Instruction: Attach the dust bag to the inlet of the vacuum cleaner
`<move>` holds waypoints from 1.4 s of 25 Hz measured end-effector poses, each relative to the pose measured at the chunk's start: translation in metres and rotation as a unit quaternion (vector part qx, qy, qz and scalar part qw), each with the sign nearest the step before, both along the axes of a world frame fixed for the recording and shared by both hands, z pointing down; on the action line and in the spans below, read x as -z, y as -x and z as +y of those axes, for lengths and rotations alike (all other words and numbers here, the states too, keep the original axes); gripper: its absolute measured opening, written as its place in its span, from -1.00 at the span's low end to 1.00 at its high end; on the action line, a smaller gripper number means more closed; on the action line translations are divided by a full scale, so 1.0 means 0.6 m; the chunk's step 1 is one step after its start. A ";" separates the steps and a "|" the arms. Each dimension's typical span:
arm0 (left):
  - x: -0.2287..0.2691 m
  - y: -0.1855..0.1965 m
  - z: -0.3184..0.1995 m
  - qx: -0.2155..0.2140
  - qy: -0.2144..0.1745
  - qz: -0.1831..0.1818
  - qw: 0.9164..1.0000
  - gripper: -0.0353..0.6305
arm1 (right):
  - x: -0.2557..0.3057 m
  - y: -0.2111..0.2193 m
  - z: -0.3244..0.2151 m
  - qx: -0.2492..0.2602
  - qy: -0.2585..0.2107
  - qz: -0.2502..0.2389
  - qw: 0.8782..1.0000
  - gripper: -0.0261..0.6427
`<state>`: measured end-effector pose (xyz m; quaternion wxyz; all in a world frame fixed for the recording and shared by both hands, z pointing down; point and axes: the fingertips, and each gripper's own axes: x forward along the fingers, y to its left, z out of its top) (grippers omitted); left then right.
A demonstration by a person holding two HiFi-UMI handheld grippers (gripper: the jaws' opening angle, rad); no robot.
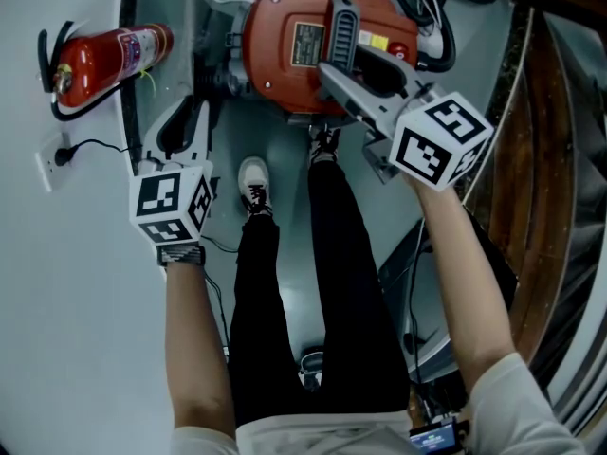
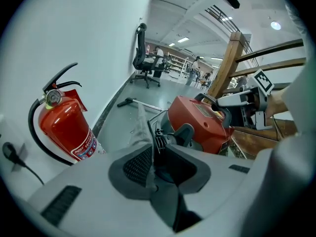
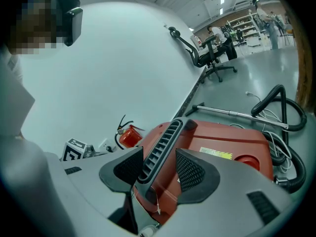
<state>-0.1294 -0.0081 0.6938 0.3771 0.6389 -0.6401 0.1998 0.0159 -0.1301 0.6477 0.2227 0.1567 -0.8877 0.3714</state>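
Grey floor (image 1: 289, 159) between white wall (image 1: 57, 282), left, and wooden railing (image 1: 545, 178), right. Red vacuum cleaner (image 1: 285, 74) stands there. Left gripper (image 2: 154, 149) pinches grey dust bag (image 2: 143, 125) beside it; right gripper (image 3: 159, 158) straddles its handle (image 3: 165, 135), jaws slack. Gripper views alone show open floor beyond.

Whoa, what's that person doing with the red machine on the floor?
A person stands over a red vacuum cleaner on the floor, with a gripper in each hand. The right gripper has its jaws on either side of the vacuum's dark handle, with a gap on one side, so it isn't clamped. The left gripper has a strip of grey cloth, probably the dust bag, between its jaws. Whether it is pinched is unclear. The bag doesn't look attached yet.
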 end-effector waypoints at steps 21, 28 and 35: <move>0.001 0.020 0.004 0.061 -0.017 0.045 0.997 -0.88 | 0.001 -0.001 0.001 0.000 -0.009 0.000 1.000 -0.30; 0.003 0.017 0.003 0.060 -0.020 0.057 0.996 -0.88 | 0.002 -0.001 0.001 0.001 -0.008 0.000 1.000 -0.30; 0.004 0.014 -0.001 0.042 -0.018 0.047 0.998 -0.87 | 0.002 0.000 0.001 0.001 -0.011 0.000 1.000 -0.30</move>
